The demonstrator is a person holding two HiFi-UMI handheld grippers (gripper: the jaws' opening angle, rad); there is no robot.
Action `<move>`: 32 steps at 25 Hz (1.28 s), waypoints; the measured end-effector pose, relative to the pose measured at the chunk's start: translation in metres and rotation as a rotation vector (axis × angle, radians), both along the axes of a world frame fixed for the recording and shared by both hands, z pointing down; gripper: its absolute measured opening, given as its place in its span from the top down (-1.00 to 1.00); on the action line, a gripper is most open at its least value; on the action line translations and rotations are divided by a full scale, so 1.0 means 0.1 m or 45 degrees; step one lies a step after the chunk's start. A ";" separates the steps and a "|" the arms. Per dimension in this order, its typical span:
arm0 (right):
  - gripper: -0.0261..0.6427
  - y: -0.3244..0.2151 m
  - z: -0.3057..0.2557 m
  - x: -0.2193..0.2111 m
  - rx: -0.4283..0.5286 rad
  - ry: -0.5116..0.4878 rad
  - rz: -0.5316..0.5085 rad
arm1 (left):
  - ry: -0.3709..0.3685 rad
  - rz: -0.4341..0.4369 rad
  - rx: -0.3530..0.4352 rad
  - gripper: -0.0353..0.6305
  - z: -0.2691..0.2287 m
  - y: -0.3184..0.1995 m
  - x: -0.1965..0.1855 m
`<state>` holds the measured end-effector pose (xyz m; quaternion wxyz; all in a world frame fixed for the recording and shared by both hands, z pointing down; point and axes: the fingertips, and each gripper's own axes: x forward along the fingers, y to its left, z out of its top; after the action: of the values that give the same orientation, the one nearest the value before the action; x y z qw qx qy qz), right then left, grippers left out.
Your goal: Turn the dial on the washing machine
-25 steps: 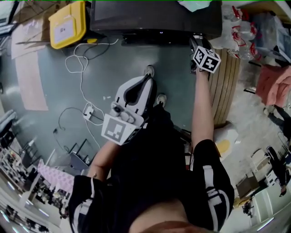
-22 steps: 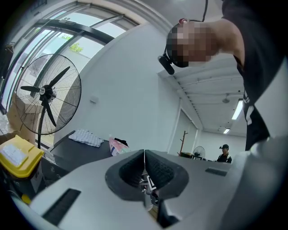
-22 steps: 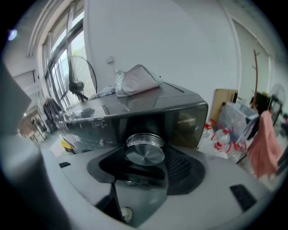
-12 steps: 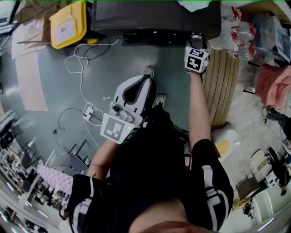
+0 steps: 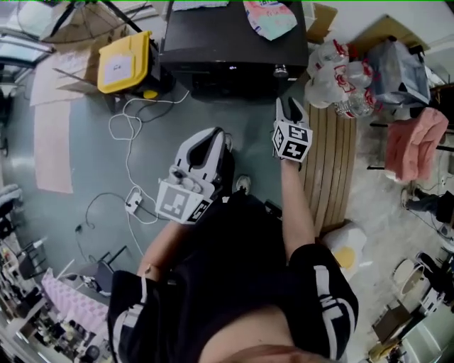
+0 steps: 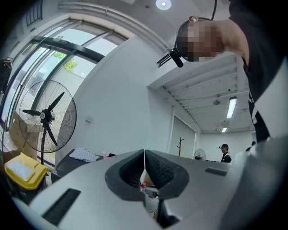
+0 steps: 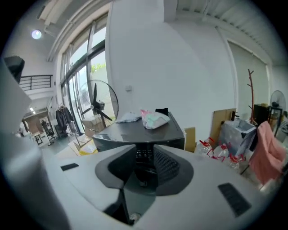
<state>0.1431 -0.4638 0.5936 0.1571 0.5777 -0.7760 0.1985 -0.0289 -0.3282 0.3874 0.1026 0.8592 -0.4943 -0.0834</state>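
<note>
The dark washing machine stands at the top of the head view, a crumpled bag on its lid. A small pale knob shows on its front, right of centre. My right gripper hangs just short of that front, apart from it. In the right gripper view its jaws have just been closing but still stand apart, with nothing in the gap; the machine's button panel shows beyond. My left gripper floats over the floor, shut and empty.
A yellow-lidded box sits left of the machine and a white cable trails over the floor. Bottle packs, a slatted wooden panel and a pink cloth lie to the right. A standing fan is by the windows.
My right gripper has come away from the machine's front right corner, back toward the person. Both grippers have risen, and the head view has shifted to show more of the machine's lid.
</note>
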 end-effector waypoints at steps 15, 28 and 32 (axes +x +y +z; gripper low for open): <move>0.80 2.02 -1.54 0.04 0.209 -0.223 -0.109 | -0.033 -0.113 0.045 0.82 -0.48 1.51 -0.05; 0.84 2.62 -1.84 -0.31 0.256 -0.216 -0.135 | -0.016 -0.092 0.041 0.82 -0.42 1.62 -0.32; 0.84 2.67 -1.85 -0.41 0.257 -0.198 -0.135 | -0.004 -0.084 0.045 0.82 -0.42 1.65 -0.41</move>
<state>0.1018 -0.1970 0.4087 0.0479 0.5315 -0.8314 0.1551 -0.0702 -0.1636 0.3453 0.0837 0.8441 -0.5211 -0.0941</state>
